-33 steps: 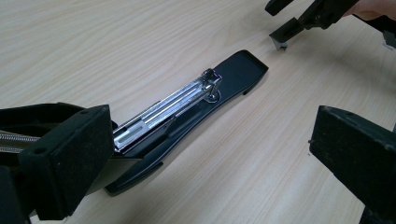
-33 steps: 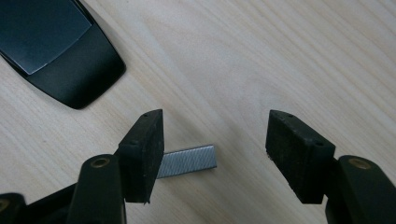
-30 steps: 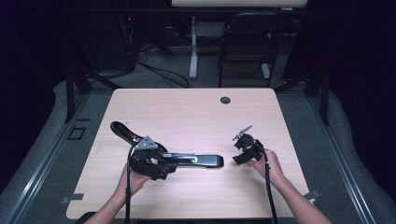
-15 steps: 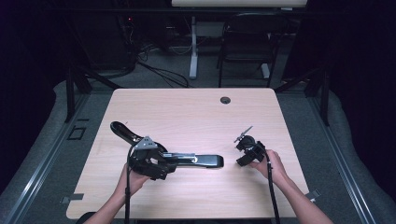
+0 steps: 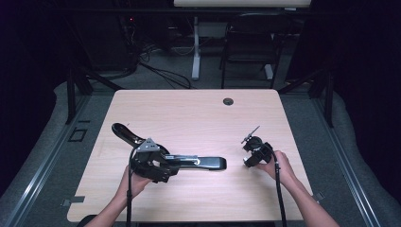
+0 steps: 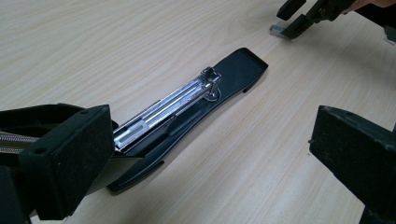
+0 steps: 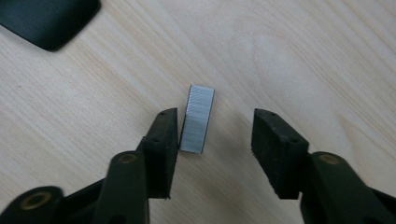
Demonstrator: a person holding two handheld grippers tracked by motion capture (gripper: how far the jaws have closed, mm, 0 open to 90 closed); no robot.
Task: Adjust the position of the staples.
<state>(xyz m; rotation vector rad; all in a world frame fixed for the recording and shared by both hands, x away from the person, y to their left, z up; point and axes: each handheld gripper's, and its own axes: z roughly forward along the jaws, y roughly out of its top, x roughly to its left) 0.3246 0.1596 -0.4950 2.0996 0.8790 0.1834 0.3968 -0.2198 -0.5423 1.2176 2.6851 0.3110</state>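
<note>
A black stapler [image 5: 203, 162] lies swung open on the wooden table [image 5: 189, 118], its lid [image 5: 124, 132] folded back to the left. Its metal staple channel [image 6: 173, 105] faces up. My left gripper [image 5: 165, 165] sits at the stapler's hinge end, open, with the stapler's rear beside the left-hand pad [image 6: 70, 158]. At the right, my right gripper [image 5: 248, 153] is low over the table and open. A small silver strip of staples [image 7: 197, 119] lies flat between its jaws [image 7: 215, 135], against the left-hand pad [image 7: 161, 140]. That strip [image 6: 279, 31] also shows far off in the left gripper view.
A round cable hole [image 5: 228, 101] sits near the table's far edge. Behind the table stand a chair [image 5: 246, 42] and a white desk leg [image 5: 195, 47], with cables on the floor. Cables trail from both grippers toward the near edge.
The right gripper has shifted slightly right and toward the near edge, staying low by the staples. The left gripper and stapler have not moved.
</note>
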